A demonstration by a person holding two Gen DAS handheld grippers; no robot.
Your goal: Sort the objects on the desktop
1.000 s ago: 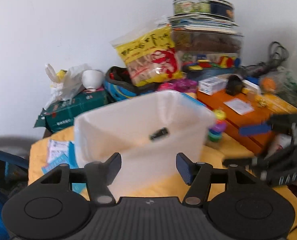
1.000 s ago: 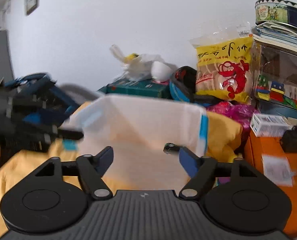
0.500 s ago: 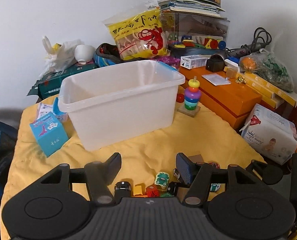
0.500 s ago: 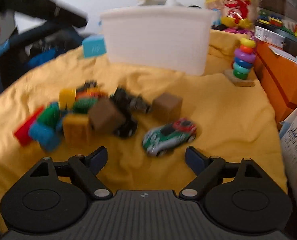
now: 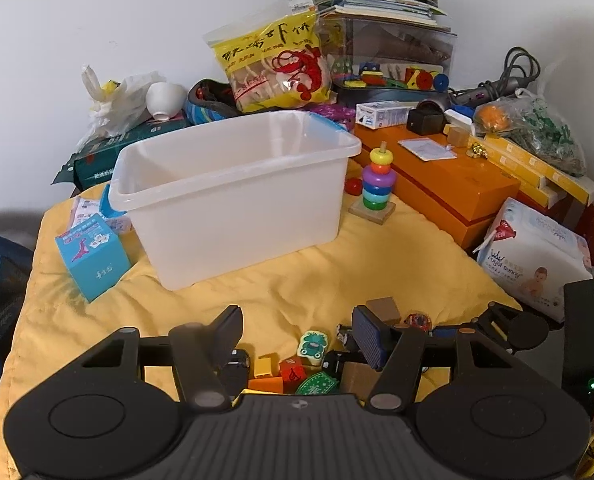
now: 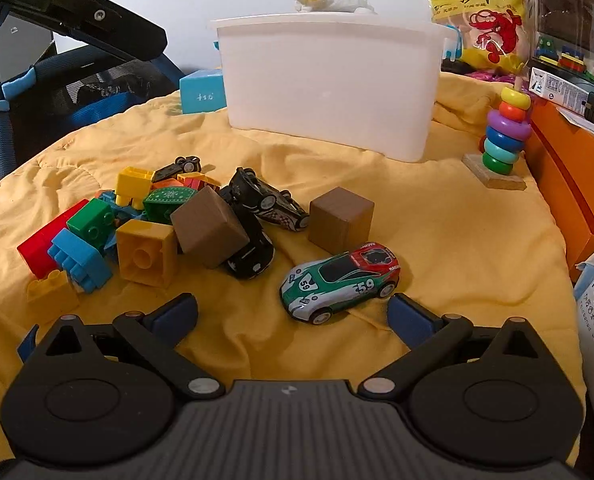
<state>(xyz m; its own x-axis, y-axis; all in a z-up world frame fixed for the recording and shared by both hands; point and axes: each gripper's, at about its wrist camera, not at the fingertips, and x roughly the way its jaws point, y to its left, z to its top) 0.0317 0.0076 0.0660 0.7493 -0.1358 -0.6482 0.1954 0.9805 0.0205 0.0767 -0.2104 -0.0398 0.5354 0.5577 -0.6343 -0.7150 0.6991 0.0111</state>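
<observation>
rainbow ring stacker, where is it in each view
Left wrist: the rainbow ring stacker stands right of centre, just right of the white bin.
Right wrist: the stacker stands at the right edge, again right of the bin.
Shared landmark: the white bin.

Your left gripper hangs with its fingers spread apart, holding nothing. Your right gripper sits low, fingers wide and empty.
</observation>
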